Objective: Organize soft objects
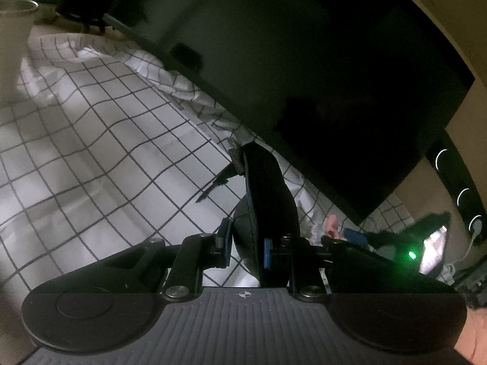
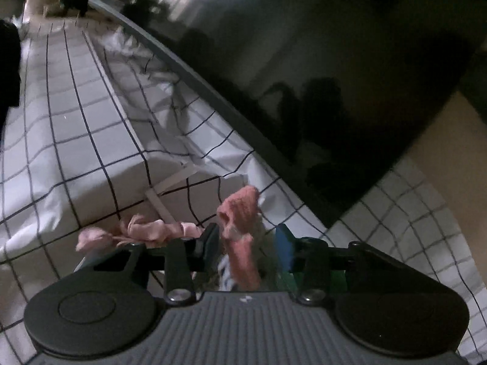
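Dim indoor light, heavy fisheye bend in both wrist views.
Checked cloth (image 1: 100, 140) catches pale light; the dark screen (image 2: 319, 70) shows faint reflections; the right view smears with motion blur, window glare at top.

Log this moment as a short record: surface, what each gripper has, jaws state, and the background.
surface: white checked cloth
left gripper: jaws shut on a black padded item
right gripper: a pink knitted piece stands between the jaws; grip unclear, picture blurred
also there: pink fabric strip on the cloth
background: large dark screen
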A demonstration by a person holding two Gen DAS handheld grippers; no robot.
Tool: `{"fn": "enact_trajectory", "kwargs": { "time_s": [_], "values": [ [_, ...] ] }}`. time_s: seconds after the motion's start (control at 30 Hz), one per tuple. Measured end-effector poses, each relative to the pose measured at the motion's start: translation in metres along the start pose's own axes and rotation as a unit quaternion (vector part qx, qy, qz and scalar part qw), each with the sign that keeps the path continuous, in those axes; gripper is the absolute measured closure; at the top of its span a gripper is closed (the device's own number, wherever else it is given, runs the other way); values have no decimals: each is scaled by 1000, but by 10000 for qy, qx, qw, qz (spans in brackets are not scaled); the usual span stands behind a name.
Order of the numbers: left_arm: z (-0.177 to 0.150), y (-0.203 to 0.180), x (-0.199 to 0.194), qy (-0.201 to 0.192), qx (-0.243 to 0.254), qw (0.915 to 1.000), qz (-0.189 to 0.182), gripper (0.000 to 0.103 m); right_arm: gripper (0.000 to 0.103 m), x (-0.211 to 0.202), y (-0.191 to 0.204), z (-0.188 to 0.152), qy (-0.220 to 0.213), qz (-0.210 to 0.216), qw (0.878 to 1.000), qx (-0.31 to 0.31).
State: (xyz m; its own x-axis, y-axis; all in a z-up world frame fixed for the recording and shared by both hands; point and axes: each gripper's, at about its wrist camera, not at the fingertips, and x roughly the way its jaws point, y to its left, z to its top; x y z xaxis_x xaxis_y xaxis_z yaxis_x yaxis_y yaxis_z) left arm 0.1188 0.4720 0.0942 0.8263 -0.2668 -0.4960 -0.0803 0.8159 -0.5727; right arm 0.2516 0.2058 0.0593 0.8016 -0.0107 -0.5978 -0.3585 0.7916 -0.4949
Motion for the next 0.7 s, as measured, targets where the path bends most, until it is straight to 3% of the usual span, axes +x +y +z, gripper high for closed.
{"fn": "enact_trajectory", "kwargs": {
  "time_s": [0.1,0.17,0.3,0.43,0.7],
  "values": [
    [0,1,8,80,-5,10000,-41,81,63,20,2,9,298,-30,9995,-55],
    [1,1,14,119,-2,9999,-99,81,82,31,1,13,545,43,9985,-22],
    [10,-3,28,137,69,9997,-170,81,90,35,-7,18,857,302,9957,195],
    [24,-9,45,64,152,9997,-187,81,90,5,-23,29,527,712,9957,264],
    [67,-50,75,-219,527,9974,-435,81,91,-70,-87,50,-211,635,9971,353]
  ]
}}
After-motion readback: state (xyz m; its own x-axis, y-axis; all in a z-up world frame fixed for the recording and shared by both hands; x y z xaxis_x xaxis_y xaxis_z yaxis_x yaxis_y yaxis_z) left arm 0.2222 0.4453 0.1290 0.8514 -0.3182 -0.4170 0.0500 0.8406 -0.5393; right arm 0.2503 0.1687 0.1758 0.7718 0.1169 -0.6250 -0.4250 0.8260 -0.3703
